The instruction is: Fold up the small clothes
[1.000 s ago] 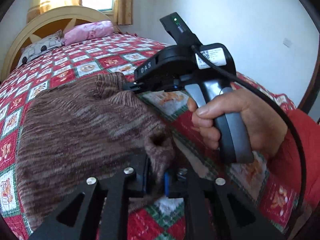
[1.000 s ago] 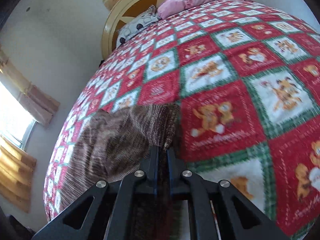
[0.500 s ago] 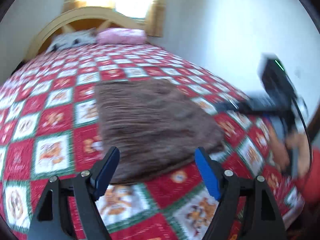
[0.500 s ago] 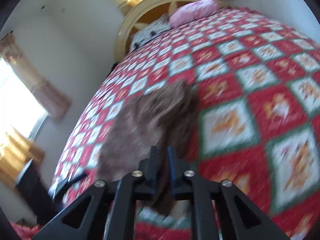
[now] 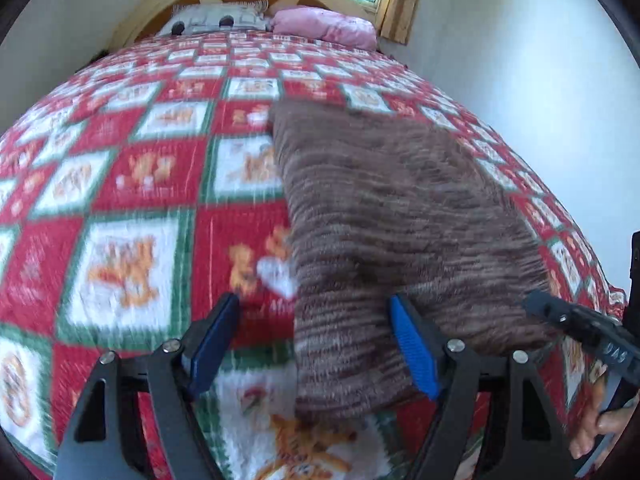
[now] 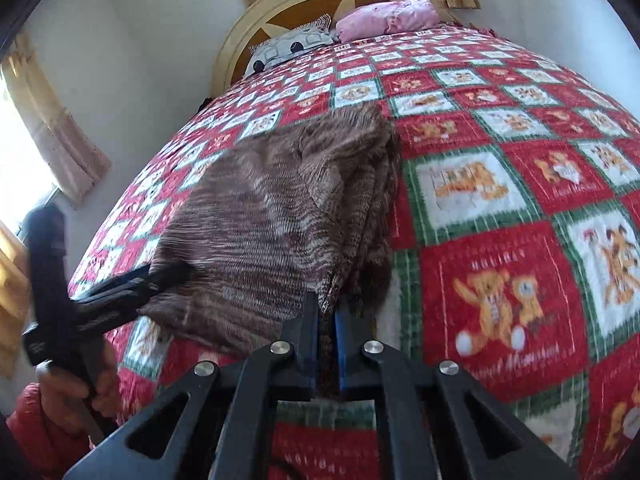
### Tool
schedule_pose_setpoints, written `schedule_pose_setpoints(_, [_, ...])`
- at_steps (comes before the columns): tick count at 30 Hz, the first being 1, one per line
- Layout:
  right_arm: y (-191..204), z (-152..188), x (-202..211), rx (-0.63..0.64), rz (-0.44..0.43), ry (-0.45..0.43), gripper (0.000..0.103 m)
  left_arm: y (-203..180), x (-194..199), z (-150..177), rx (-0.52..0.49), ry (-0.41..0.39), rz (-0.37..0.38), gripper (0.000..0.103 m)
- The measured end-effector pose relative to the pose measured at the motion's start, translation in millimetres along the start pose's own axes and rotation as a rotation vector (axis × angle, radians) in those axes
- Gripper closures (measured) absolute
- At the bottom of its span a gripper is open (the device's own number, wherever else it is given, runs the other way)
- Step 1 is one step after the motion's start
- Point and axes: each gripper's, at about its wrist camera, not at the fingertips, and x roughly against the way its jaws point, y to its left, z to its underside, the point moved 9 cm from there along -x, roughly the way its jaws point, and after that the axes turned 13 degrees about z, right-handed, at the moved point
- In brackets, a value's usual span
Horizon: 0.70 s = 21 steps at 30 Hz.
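From the left wrist cam: the brown knit garment (image 5: 400, 216) is lying flat on the red and green checked bedspread (image 5: 132, 184), already looking doubled over into a long rectangle. The left gripper (image 5: 316, 344) is hovering over its near left corner with the jaws spread wide and nothing pinched; the right blue pad is sitting over the knit, the left one over bare bedspread. I'm guessing it's lining up for the next grab on that edge. The right gripper (image 5: 576, 320) is poking in from the right edge, a hand (image 5: 600, 424) on its handle.

Right wrist cam: the right gripper (image 6: 328, 344) is clamped shut on the garment's (image 6: 280, 208) near right corner, fabric bunching up between the pads, probably pinning that side so the fold stays put. The left gripper (image 6: 168, 274) is reaching in over the left edge.

Nothing's really in the way. The pink pillow (image 6: 388, 16) and the spotted pillow (image 6: 288, 50) are sitting well apart, up by the headboard (image 6: 320, 4).
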Motion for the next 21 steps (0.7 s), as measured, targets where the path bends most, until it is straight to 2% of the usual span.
schedule_pose_setpoints(5, [-11.3, 12.0, 6.1, -0.047, -0.06, 0.012, 0.097, -1.7, 9.1, 2.5, -0.02, 0.015, 0.022, 0.024])
schedule_pose_setpoints(9, [-7.3, 0.0, 25.7, 0.032, -0.05, 0.007, 0.096, -1.9, 29.8, -11.5, -0.036, -0.019, 0.027, 0.024])
schedule_pose_setpoints(12, [-9.9, -33.7, 49.0, 0.068, -0.013, -0.096, 0.096, 0.2, 39.8, -50.9, -0.071, -0.114, -0.007, 0.018])
schedule_pose_setpoints(14, [-3.5, -60.1, 53.5, 0.089, -0.008, -0.16, 0.096, 1.7, 33.9, -78.1, -0.066, -0.151, -0.027, 0.018])
schedule_pose_setpoints(15, [4.6, -75.3, 48.4, 0.114, 0.016, -0.187, 0.096, 2.1, 27.3, -89.1, -0.06, -0.158, -0.026, 0.018])
schedule_pose_setpoints(17, [21.7, -92.9, 31.1, 0.146, 0.006, -0.191, 0.096, 3.8, 8.7, -108.4, -0.043, -0.163, -0.037, 0.018])
schedule_pose_setpoints(19, [34.2, -102.6, 0.8, 0.149, -0.014, -0.149, 0.096, 8.7, -20.2, -116.5, -0.025, -0.13, -0.081, 0.018])
schedule_pose_setpoints(21, [35.7, -99.1, -35.8, 0.164, 0.031, -0.094, 0.096, 17.3, -42.1, -109.1, -0.011, -0.073, -0.109, 0.018])
